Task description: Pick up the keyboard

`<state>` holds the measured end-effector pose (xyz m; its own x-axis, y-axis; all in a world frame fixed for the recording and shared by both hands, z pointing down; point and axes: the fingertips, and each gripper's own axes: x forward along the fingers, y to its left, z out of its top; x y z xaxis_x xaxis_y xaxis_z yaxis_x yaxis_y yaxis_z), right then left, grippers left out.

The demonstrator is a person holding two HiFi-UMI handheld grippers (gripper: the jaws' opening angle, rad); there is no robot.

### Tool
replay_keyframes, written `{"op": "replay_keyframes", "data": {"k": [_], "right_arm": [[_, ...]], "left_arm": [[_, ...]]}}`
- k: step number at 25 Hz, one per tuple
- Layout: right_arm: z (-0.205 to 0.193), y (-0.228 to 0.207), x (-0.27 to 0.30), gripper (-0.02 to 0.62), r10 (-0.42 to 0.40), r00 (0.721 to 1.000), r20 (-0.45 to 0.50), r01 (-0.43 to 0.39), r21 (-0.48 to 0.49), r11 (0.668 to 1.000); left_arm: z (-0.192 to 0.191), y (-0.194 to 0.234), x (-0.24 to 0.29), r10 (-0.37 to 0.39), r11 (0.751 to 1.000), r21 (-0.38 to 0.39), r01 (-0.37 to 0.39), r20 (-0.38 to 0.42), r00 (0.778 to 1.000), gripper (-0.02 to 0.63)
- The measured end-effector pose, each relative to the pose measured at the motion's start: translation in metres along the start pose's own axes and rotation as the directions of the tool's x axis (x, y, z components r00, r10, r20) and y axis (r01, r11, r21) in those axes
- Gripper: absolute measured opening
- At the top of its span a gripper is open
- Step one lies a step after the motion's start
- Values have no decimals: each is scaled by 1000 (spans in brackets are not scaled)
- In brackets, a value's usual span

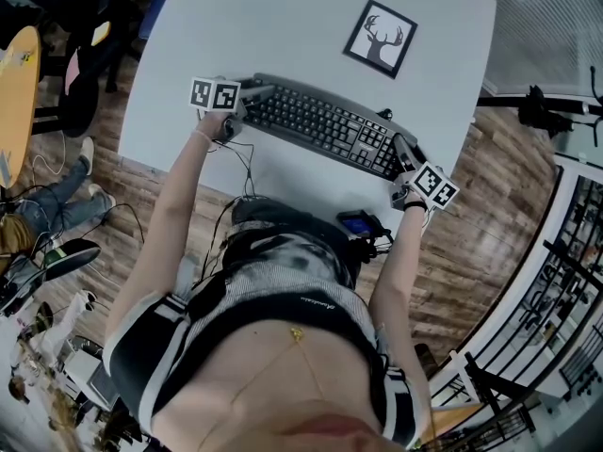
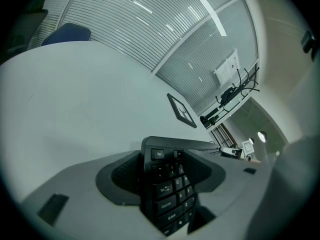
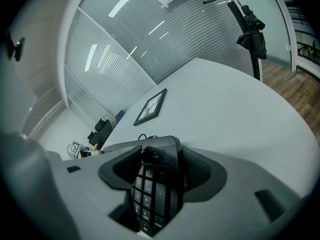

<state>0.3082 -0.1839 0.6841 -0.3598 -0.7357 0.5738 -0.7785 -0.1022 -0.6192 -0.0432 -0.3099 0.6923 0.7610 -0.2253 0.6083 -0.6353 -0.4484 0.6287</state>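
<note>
**A:** Where is the keyboard?

**B:** The keyboard [image 1: 325, 125] lies slantwise over the white table [image 1: 283, 17], running from ten o'clock to four o'clock as I look down on it. I have one end in each hand.

**A:** Which end does each hand have?

**B:** My left gripper [image 1: 252, 93] has the ten o'clock end, where the Esc key [image 2: 157, 154] sits. My right gripper [image 1: 403, 154] has the four o'clock end, at the number keys [image 3: 146, 186].

**A:** Are your fingers closed on it?

**B:** Yes, on both sides. In the left gripper view the black ribbed pads [image 2: 122, 176] press against the two faces of the board, and the keys stand up between them. The right gripper view shows the same thing, with its pads [image 3: 199, 171] clamped on that end.

**A:** Is it off the table?

**B:** I can't tell. Looking down from my head, it is either touching the top or just above it.

**A:** Is anything else up there?

**B:** There is a framed picture [image 1: 381, 39] of a deer's head, well apart from the keyboard at about one o'clock. In both gripper views it lies flat on the table beyond the jaws.
</note>
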Motion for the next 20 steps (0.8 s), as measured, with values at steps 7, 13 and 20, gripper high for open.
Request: {"op": "replay_keyframes", "data": {"k": [7, 13, 20], "right_arm": [[0, 0, 1, 249, 1, 1000, 1, -1, 0, 1000], [0, 0, 1, 249, 0, 1000, -1, 0, 1, 1000], [0, 0, 1, 249, -7, 1000, 14, 7, 3, 1000]], "left_arm": [[0, 2, 0, 1, 1000, -1, -1, -1, 1000, 258], [0, 1, 0, 2, 1000, 0, -2, -1, 1000, 258], [0, 2, 0, 16, 1000, -7, -16, 15, 1000, 258]]}}
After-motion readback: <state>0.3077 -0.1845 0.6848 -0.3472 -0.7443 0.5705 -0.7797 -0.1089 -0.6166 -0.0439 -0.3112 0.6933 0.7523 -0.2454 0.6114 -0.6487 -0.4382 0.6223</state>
